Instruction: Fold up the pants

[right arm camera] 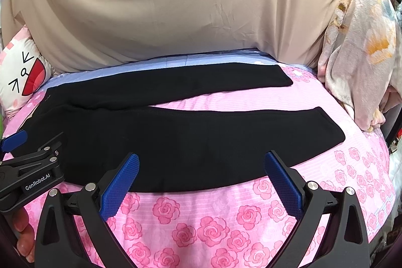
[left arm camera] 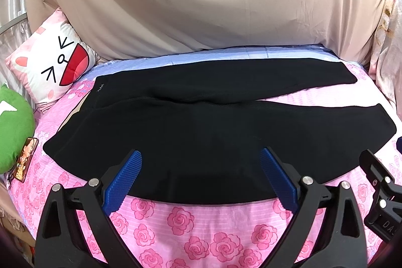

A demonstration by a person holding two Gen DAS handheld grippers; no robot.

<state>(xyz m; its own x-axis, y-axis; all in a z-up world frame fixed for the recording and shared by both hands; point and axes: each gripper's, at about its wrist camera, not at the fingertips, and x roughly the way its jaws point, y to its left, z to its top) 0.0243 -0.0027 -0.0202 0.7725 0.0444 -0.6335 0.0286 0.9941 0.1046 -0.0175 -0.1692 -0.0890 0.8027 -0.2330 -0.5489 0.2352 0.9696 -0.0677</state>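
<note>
Left view alone shows green plush (left arm camera: 12,127) beside pants (left arm camera: 201,132).

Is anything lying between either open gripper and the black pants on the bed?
Nothing visible. The left gripper and right gripper both hang open over the near edge of the pants, with only rose-print sheet below.

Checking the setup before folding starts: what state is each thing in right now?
Black pants: spread flat on the bedspread, unfolded, legs apart.
Left gripper: open, holding nothing.
Right gripper: open, holding nothing.
Rose bedspread: laid smooth.
Cat pillow: leaning at the far left.
</note>
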